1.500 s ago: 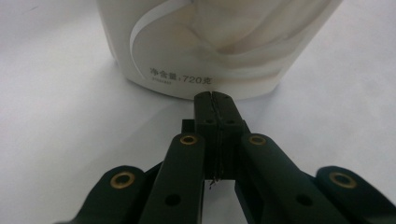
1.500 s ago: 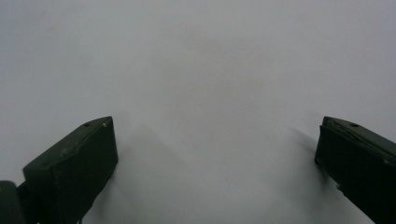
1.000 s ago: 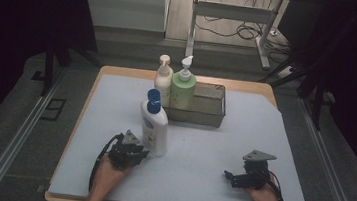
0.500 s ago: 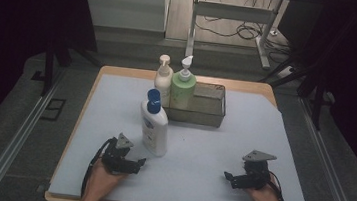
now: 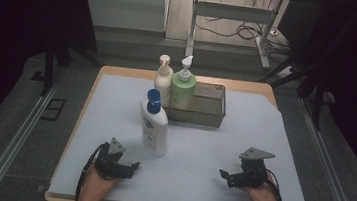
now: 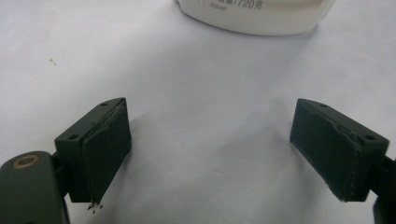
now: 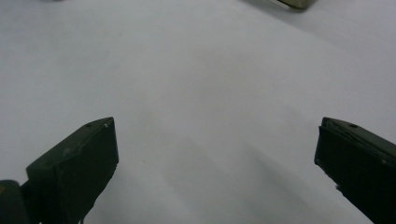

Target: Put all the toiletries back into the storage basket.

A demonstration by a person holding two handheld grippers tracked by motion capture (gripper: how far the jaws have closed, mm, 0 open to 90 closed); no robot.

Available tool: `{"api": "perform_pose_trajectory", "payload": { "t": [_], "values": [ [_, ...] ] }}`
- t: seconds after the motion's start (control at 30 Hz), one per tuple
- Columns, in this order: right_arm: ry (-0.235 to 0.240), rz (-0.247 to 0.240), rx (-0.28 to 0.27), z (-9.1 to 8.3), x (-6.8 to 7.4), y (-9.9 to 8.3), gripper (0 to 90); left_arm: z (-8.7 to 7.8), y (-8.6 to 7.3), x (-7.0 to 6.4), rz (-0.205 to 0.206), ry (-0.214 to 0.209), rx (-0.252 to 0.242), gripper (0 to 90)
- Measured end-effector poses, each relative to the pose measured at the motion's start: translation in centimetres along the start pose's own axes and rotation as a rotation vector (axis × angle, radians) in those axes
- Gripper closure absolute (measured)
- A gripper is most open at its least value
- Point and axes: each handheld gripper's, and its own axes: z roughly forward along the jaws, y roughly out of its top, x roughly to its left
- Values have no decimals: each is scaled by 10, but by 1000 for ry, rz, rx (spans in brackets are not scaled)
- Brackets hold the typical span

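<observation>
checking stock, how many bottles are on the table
3. A blue-capped white bottle stands alone ahead of the left gripper; a cream pump bottle and a green pump bottle stand at the basket's left end.

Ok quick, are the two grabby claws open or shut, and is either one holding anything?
Left gripper: open, holding nothing; white bottle stands just ahead.
Right gripper: open, holding nothing.
</observation>
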Motion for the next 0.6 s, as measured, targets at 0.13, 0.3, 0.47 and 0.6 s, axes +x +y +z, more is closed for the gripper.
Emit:
{"api": "perform_pose_trajectory", "payload": {
  "t": [0.13, 0.3, 0.47, 0.6],
  "values": [
    [19, -4, -4, 1, 4, 6, 0, 0, -1, 0, -4, 1, -5, 120],
    [38, -23, -20, 0, 10, 15, 0, 0, -1, 0, -6, 1, -7, 120],
    [69, -26, -33, 2, 15, 26, 0, 0, -1, 0, -6, 1, -6, 120],
    [82, -43, -41, 6, 21, 37, 0, 0, -1, 0, -7, 1, -6, 121]
  ]
}}
